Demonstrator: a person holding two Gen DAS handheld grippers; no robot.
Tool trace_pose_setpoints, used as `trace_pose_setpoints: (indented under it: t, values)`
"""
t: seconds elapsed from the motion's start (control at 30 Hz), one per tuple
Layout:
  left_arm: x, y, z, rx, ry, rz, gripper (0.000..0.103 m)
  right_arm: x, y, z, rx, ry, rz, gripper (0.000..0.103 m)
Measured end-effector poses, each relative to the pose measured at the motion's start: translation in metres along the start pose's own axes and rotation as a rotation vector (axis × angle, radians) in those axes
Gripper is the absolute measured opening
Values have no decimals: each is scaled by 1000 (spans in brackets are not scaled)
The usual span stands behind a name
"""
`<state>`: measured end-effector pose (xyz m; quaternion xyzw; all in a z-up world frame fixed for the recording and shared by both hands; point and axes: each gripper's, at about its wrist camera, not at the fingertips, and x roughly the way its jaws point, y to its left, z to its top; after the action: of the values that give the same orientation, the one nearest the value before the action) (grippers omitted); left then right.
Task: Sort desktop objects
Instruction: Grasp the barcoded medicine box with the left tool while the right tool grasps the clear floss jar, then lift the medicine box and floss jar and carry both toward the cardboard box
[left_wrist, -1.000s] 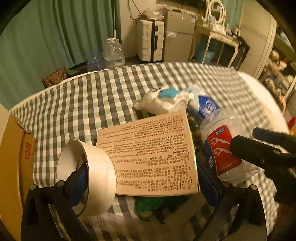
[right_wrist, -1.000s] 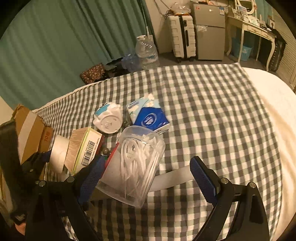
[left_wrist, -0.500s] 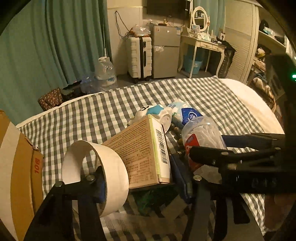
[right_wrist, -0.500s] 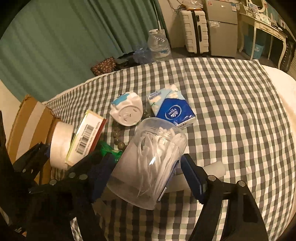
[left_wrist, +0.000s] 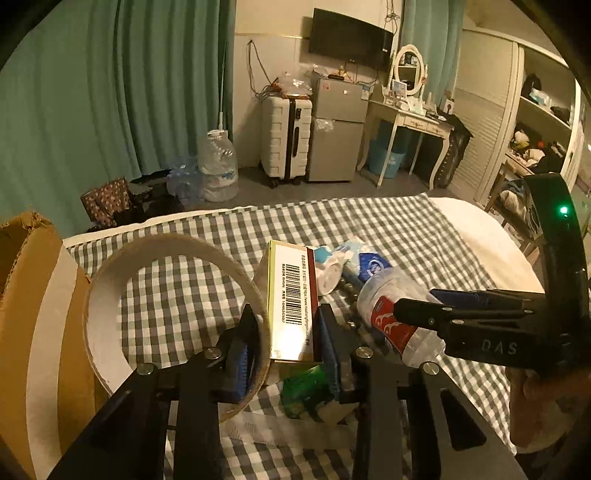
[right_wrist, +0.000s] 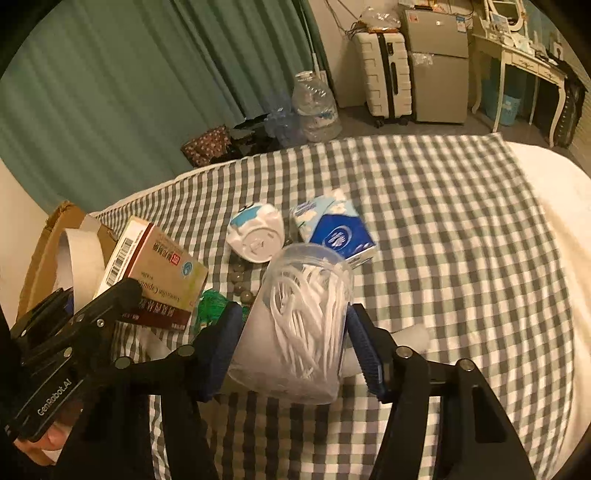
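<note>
- My left tongs (left_wrist: 286, 338) closing — pads pinch the medicine box (left_wrist: 293, 302), tape roll (left_wrist: 177, 317) alongside.
- My right tongs (right_wrist: 291, 343) closing around the floss-pick jar (right_wrist: 299, 321) — contact unclear.

One medicine box (right_wrist: 155, 273), one tape roll (left_wrist: 173, 306), one floss-pick jar (right_wrist: 299, 325), two tissue packs (right_wrist: 332, 229).

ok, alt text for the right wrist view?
The right tool is closing around a clear plastic jar of white floss picks over a grey-and-white checked cloth. Behind it lie a blue tissue pack and a white round case.
</note>
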<state>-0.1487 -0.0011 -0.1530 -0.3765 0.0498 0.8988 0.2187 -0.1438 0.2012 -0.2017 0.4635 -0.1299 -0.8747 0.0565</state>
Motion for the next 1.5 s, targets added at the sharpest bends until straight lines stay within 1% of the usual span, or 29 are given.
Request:
trace_pose_setpoints:
  t: [0.07,0.1,0.13,0.17,0.2,0.27,0.3,0.37,0.43,0.47,0.5,0.53,0.57,0.6,0.73,0.77,0.8,0.83,0.93,0.97,1.07,1.3,1.37,1.5]
  values:
    - [-6,-4,4,4,-8,-6,32,-5,-2,1,5,-10,-3,53]
    - [-8,-8,6,5,-11,-6,32,-7,-3,1,5,-14,-7,49]
    - [-12,-9,7,7,-16,-9,32,-10,-3,1,4,-18,-10,24]
    - [-16,-11,7,7,-21,-9,32,-13,-3,3,2,-25,-19,2]
    - [-20,-11,8,4,-26,-9,32,-15,-4,3,8,-22,-40,0]
    - [-25,-12,6,1,-27,-11,32,-14,-5,4,-5,-6,-41,0]
    - [-27,-13,5,3,-29,-4,32,-10,-4,2,-29,11,-48,1]
    - [-31,-15,6,8,-35,3,32,-16,-10,-4,-25,-25,-72,1]
    - [-35,-15,8,0,-44,9,32,-16,-14,-7,-9,-10,-55,2]
    - [-37,-15,9,-2,-47,9,32,-18,-15,-6,2,-14,-45,5]
    - [-39,-15,9,-2,-50,14,32,-20,-16,-5,13,-23,-39,25]
    - [-39,-15,10,0,-50,17,32,-22,-17,-3,23,-36,-32,58]
    - [-39,-15,11,3,-50,21,32,-23,-16,-5,26,-43,-29,69]
    - [-38,-15,11,6,-50,27,32,-20,-15,-6,24,-43,-22,74]
    - [-31,-12,9,-5,-40,39,32,9,-10,-12,-9,43,-45,74]
    - [-28,-11,9,-7,-37,42,32,17,-10,-15,-11,65,-54,71]
    - [-26,-9,8,-8,-30,46,32,23,-12,-18,-6,81,-63,61]
    - [-23,-8,8,-12,-24,47,32,26,-12,-19,-8,89,-79,61]
    - [-23,-6,9,-26,-19,50,32,19,-13,-16,4,64,-73,61]
    - [-25,-6,10,-27,-21,54,32,12,-12,-13,2,44,-82,61]
    - [-37,-6,10,-29,-36,58,32,-4,-7,-8,-8,8,-94,61]
    - [-87,-6,22,-33,-99,82,32,-61,14,-17,-2,-75,-92,61]
    - [-102,-5,25,-36,-105,93,32,-75,21,-16,-8,-93,-94,61]
    - [-136,-4,28,-54,-142,105,32,-115,37,-9,-15,-152,-89,61]
